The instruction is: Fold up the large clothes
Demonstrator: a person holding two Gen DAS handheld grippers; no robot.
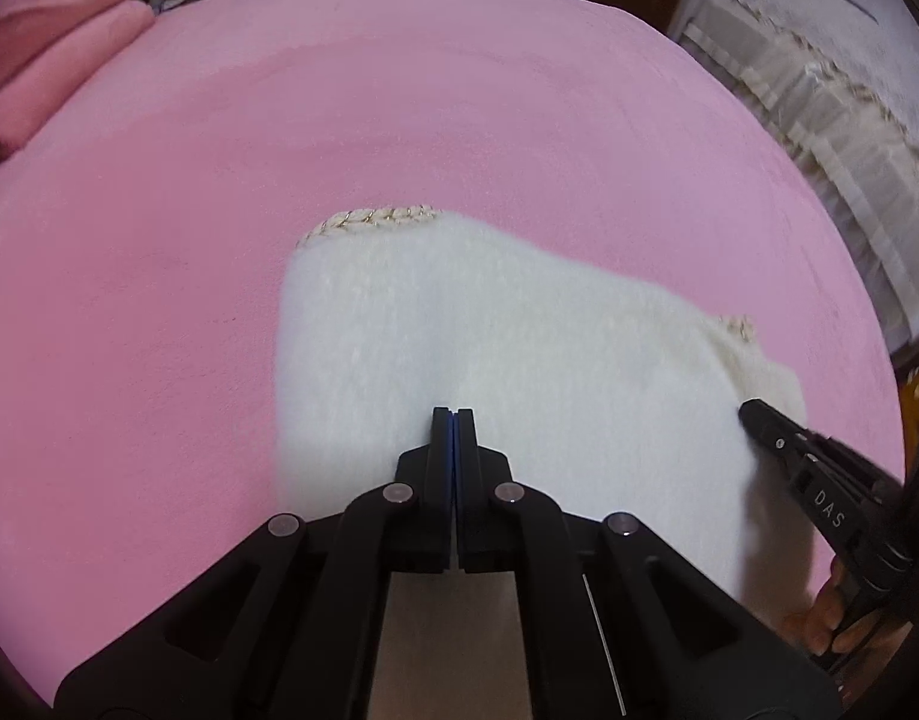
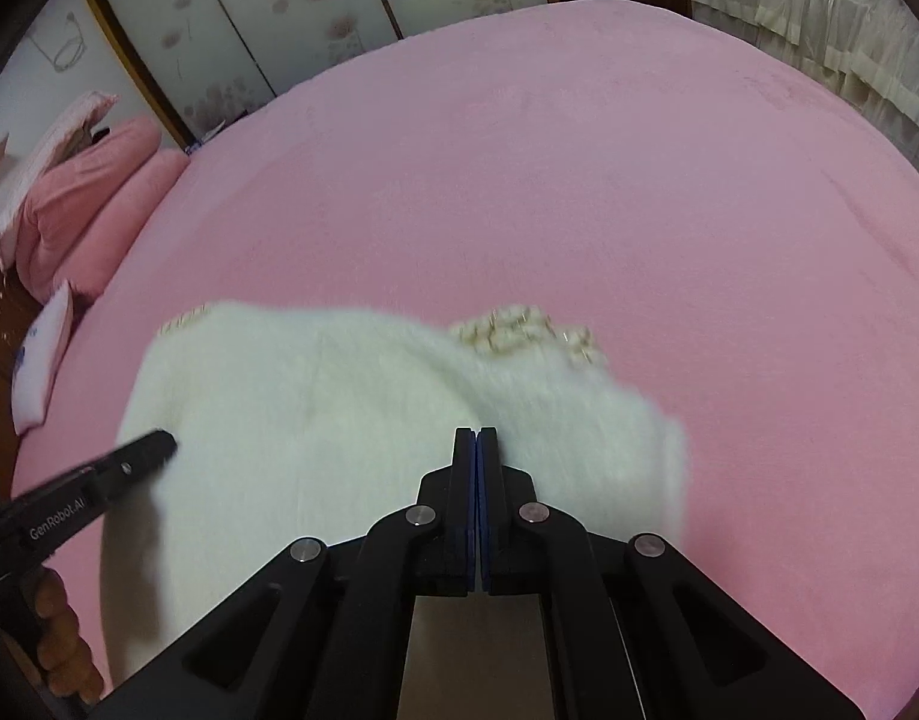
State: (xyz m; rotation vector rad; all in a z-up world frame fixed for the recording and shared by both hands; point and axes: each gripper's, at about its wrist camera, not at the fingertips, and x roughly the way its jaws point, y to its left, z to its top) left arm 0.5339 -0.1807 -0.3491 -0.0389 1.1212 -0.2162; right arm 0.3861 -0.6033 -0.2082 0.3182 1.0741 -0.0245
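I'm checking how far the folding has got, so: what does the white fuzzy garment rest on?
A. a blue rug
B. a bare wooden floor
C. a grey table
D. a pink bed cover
D: the white fuzzy garment lies spread on the pink bed cover, with pink showing around it in both wrist views.

I see a fluffy white garment with beige-gold braided trim on my plain pink bedspread; pink pillows beyond.
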